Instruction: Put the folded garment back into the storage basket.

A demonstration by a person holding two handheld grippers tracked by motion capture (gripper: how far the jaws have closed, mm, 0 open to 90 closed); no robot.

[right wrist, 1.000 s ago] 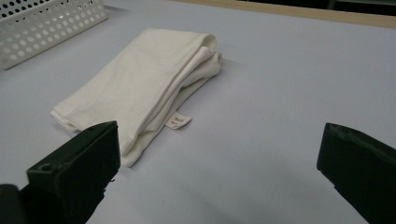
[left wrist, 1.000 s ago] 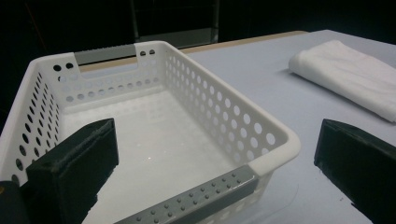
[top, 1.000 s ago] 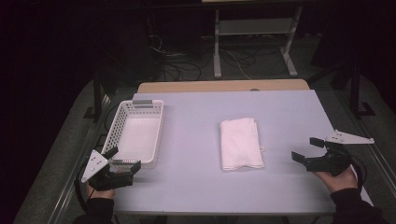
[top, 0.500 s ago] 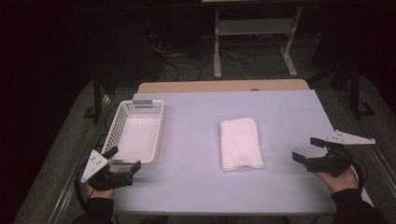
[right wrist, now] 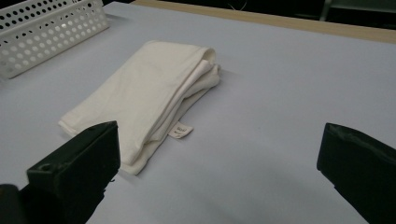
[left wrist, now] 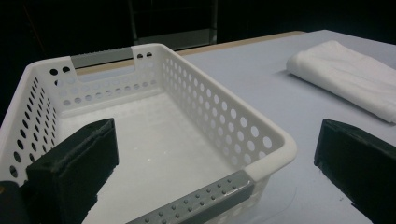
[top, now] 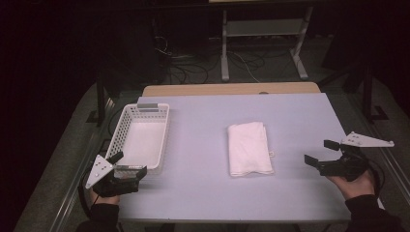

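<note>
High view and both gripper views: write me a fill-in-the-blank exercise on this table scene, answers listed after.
1. The white basket holds ____.
2. The folded towel lies on the ____.
3. The left hand-held gripper sits nearest the ____.
4. The right hand-held gripper has its jaws ____.

Answers: nothing; table; basket; open

The table is pale lavender-blue with a tan far edge. The basket is white, dotted with round holes, with grey handles. The folded towel is cream-white. Both tongs have black jaws.
</note>
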